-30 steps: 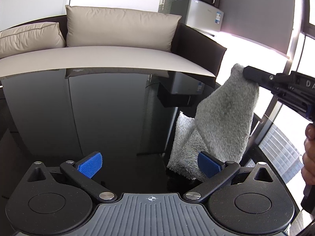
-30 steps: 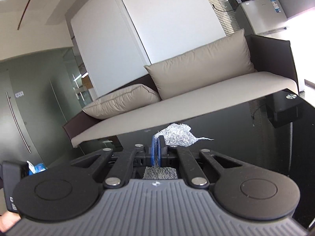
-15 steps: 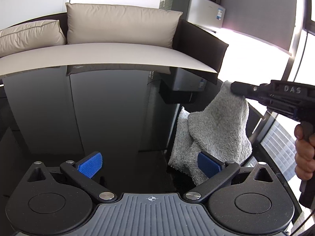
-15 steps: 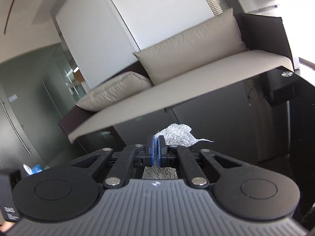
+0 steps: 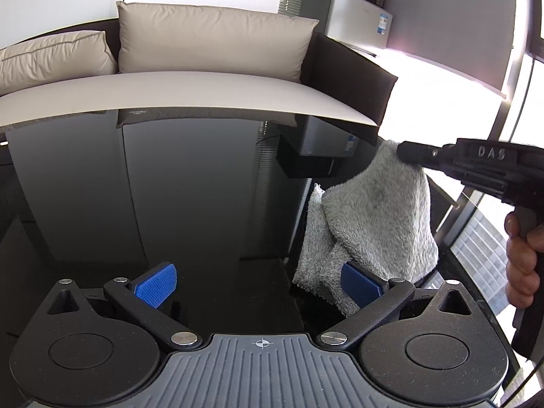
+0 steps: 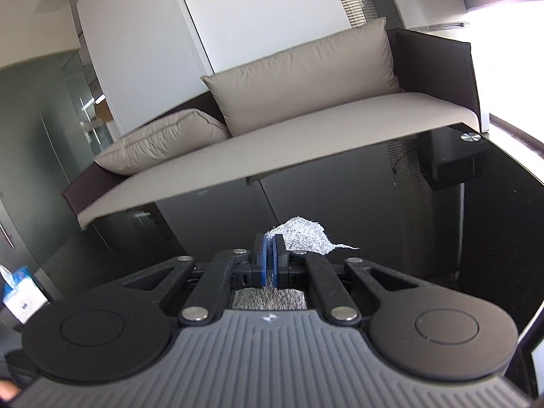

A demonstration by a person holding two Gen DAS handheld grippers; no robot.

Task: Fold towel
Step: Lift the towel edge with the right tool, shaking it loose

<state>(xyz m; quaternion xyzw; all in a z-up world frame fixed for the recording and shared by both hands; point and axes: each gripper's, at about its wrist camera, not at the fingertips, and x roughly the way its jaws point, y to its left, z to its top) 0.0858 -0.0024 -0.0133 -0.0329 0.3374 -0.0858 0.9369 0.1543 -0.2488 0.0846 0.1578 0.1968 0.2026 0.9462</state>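
A grey fluffy towel (image 5: 374, 224) hangs at the right side of the black glass table (image 5: 170, 187), its lower part bunched on the surface. My right gripper (image 5: 403, 151) is shut on the towel's top corner and holds it up; in the right wrist view the towel corner (image 6: 302, 238) sticks out past the closed blue pads (image 6: 269, 258). My left gripper (image 5: 258, 282) is open and empty, low over the table. Its right pad (image 5: 360, 284) is next to the towel's lower edge; I cannot tell if they touch.
A beige sofa (image 5: 204, 54) with cushions runs behind the table's far edge. A fridge with a microwave (image 5: 353, 13) stands at the back right. A tissue box (image 6: 20, 289) sits at the far left. The table's right edge is near the towel.
My right gripper has lowered the towel's held corner, so the hanging cloth has slumped and folded onto its lower part. My left gripper has stayed open and nearly still.
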